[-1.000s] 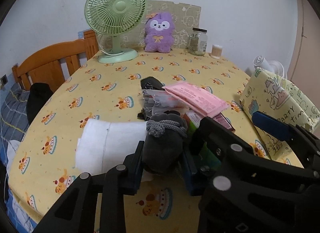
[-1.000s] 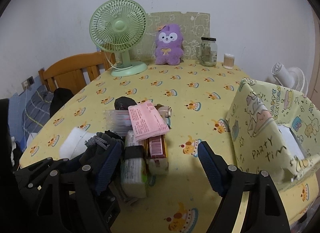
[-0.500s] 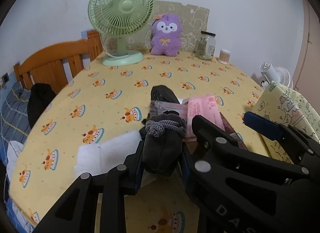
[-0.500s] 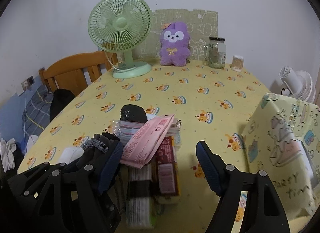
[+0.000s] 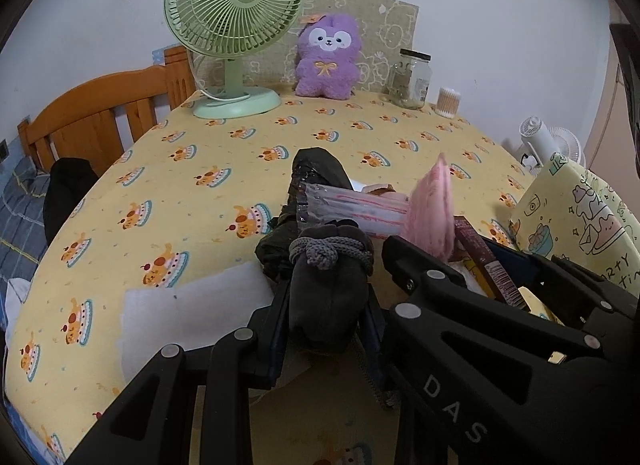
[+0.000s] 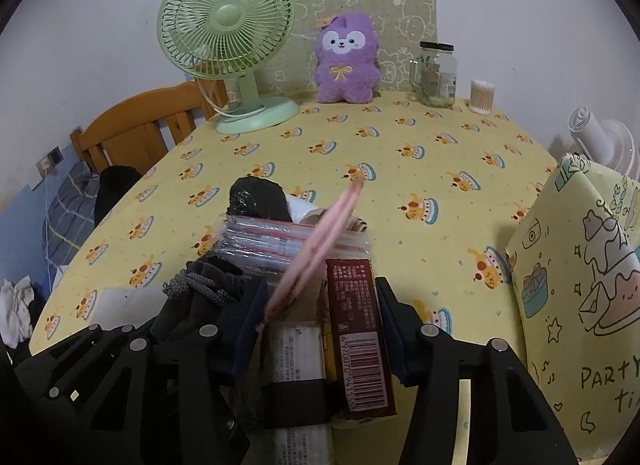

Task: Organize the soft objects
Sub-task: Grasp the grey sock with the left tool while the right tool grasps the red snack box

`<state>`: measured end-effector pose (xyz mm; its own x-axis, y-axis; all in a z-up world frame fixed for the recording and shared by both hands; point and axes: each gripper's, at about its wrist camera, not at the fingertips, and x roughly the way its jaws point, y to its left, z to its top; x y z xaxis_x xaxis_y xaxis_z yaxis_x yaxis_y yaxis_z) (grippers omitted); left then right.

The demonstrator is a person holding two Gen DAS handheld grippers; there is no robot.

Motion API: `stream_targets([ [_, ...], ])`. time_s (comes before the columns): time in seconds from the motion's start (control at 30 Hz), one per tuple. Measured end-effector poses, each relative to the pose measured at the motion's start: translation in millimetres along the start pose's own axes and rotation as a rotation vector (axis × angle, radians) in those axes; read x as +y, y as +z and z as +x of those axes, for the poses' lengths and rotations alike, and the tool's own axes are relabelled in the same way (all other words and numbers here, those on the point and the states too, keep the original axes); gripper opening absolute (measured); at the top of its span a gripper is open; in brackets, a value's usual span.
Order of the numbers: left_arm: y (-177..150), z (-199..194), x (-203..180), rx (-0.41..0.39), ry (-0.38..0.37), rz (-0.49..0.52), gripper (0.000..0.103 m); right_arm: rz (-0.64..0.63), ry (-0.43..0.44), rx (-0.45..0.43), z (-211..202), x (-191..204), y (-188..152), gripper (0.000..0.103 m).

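**Right claw closes on the pile of packs**

The left claw (image 5: 326, 305) holds a dark gray pouch (image 5: 328, 285) tight between its two fingers, same as a second ago. The pouch has a gray cord (image 5: 326, 251) tied round its top. It sits near the front of the yellow table (image 5: 200, 169), by a white cloth (image 5: 188, 313).

The right claw (image 6: 320, 305) was wide a second ago. Now it is narrow and squeezes a brown pack (image 6: 358, 329) and a white pack (image 6: 298, 353) together. The pink pack (image 6: 320, 249) lay flat before and now tips up on its edge. The party bag (image 6: 580, 297) stands to the right, well apart from the purple plush toy (image 6: 346, 59) at the back
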<state>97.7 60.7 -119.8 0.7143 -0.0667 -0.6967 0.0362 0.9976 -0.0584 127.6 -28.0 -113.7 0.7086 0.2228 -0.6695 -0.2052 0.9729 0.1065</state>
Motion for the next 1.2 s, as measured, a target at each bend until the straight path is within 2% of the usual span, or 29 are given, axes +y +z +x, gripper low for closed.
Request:
stream_targets([
  [0.27, 0, -4, -3, -0.005, 0.006, -0.002, 0.033, 0.03, 0.008, -0.032, -15, -8, 0, 0.056],
  [0.3, 0, -5, -5, -0.007, 0.004, 0.002, 0.033, 0.033, 0.009, -0.032, -16, -8, 1, 0.049],
  [0.43, 0, -8, -12, -0.016, -0.005, 0.016, 0.032, 0.047, 0.006, -0.029, -17, -12, 1, 0.041],
  [0.47, 1, -8, -13, -0.017, -0.004, 0.018, 0.032, 0.052, 0.008, -0.031, -17, -13, 1, 0.038],
  [0.5, 1, -8, -13, -0.017, -0.003, 0.019, 0.032, 0.051, 0.005, -0.032, -17, -14, 1, 0.03],
  [0.53, 2, -9, -14, -0.019, -0.001, 0.019, 0.032, 0.045, -0.003, -0.035, -18, -13, 1, 0.028],
  [0.73, 5, -12, -17, -0.028, 0.001, 0.023, 0.032, 0.041, -0.008, -0.047, -23, -14, 2, 0.028],
  [0.8, 4, -13, -19, -0.028, 0.008, 0.031, 0.032, 0.034, -0.018, -0.024, -19, -15, 3, 0.028],
  [1.03, -3, -13, -20, -0.019, 0.022, 0.038, 0.032, 0.046, -0.03, -0.007, -23, -21, -4, 0.037],
  [1.2, -6, -13, -23, -0.014, 0.03, 0.043, 0.032, 0.068, -0.041, 0.009, -24, -27, -12, 0.037],
])
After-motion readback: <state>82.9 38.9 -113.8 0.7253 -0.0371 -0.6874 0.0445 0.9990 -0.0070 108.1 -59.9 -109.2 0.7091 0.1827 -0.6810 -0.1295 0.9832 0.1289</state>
